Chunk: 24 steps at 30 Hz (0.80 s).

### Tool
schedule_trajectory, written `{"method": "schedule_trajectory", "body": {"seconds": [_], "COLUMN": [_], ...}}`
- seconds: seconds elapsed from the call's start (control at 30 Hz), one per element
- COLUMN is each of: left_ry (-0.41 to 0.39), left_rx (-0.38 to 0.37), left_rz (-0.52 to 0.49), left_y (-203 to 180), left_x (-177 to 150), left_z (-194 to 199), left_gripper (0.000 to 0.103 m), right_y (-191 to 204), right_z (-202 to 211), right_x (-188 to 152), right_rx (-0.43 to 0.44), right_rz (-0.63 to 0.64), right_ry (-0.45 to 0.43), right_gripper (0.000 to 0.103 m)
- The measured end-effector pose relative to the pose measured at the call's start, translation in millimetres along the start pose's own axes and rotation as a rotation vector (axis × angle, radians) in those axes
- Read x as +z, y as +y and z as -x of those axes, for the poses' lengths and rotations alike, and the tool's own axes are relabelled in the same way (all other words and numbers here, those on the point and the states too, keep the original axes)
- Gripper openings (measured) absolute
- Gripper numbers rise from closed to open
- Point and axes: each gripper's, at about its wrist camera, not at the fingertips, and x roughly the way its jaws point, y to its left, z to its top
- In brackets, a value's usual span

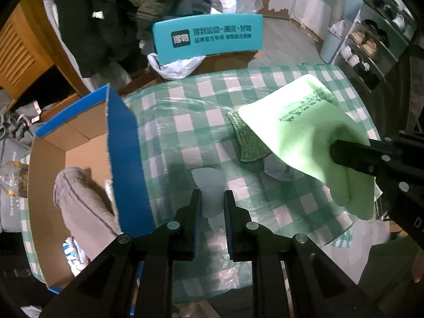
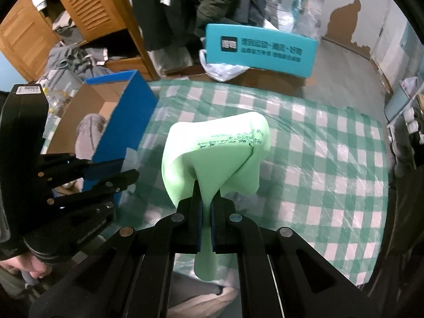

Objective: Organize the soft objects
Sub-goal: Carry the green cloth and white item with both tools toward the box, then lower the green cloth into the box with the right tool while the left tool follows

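My right gripper point(image 2: 207, 194) is shut on a soft light-green foam sheet point(image 2: 214, 153) with printed text and holds it above the checkered table; the sheet also shows in the left wrist view point(image 1: 304, 127). My left gripper point(image 1: 212, 198) is shut on a thin translucent white piece point(image 1: 210, 188) over the table, beside a blue cardboard box point(image 1: 124, 153). The box holds a grey rolled cloth point(image 1: 79, 198). A green knitted pad point(image 1: 249, 140) lies on the table, partly under the foam sheet.
The table point(image 1: 185, 122) has a green-white checkered cover under clear plastic. A teal chair back point(image 1: 206, 37) stands at the far edge. Dark coats hang behind, a wooden cabinet point(image 2: 79, 8) at left, a shoe rack point(image 1: 371, 45) at right.
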Motion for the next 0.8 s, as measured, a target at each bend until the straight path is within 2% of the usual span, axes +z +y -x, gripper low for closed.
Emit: {"method": "schedule_trajectory", "body": {"seconds": [0.8], "left_ry": [-0.072], "left_rx": [0.066], "left_rz": [0.109], "left_y": [85.6], "left_x": [-18.9], "left_z": [34.3], "left_gripper": [0.016], "right_y": [94.5], "right_z": [-16.0], "right_x": [43.8], "right_rx": [0.058], "right_rz": [0.116], "right_ry": [-0.009], "right_gripper": [0.004]}}
